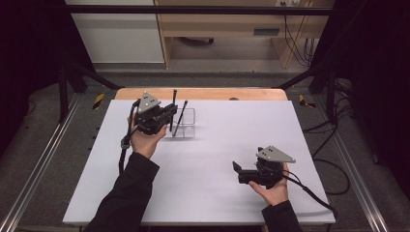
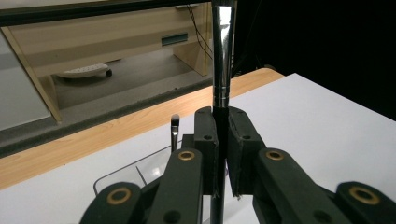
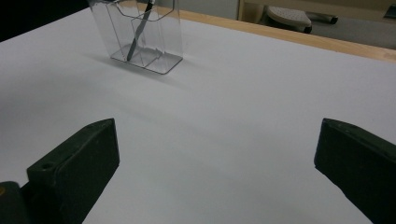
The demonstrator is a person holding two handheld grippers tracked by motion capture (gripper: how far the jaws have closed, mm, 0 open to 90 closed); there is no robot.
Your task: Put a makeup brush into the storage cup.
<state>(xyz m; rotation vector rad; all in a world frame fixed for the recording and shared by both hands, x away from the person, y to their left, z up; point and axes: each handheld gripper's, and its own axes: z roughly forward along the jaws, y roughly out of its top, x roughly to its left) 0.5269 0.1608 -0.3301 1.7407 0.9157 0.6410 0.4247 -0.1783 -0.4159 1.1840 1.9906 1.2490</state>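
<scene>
Brush (image 2: 221,60) upright in your left tool (image 2: 222,154), pinched at the black handle just under the silver ferrule, with handle running on down below the pads. In the high view the left tool (image 1: 167,113) sits against the near-left side of the clear holder (image 1: 187,123), which stands on the surface (image 1: 217,159). A second brush (image 1: 181,118) already leans in the holder, just past the held one.

Right tool (image 1: 237,170): jaws spread wide, nothing between them, low over the surface and well apart from the holder.

Risks from here:
- Grip is narrow and high on a long smooth shaft. A quick swing could let the brush pivot or slide down through the pads.
- The lower end is hidden behind the left tool; I cannot tell if it is over a compartment, over a divider, or outside the wall. Lower blind and it may land on the rim and skid.
- The holder looks light and nothing steadies it. A sideways nudge from the tool body or shaft could push or tip it, spilling the second brush.
- Release while the brush is tilted and it may knock its neighbour or lever the holder over.

Your right tool is free to brace the far wall.
</scene>
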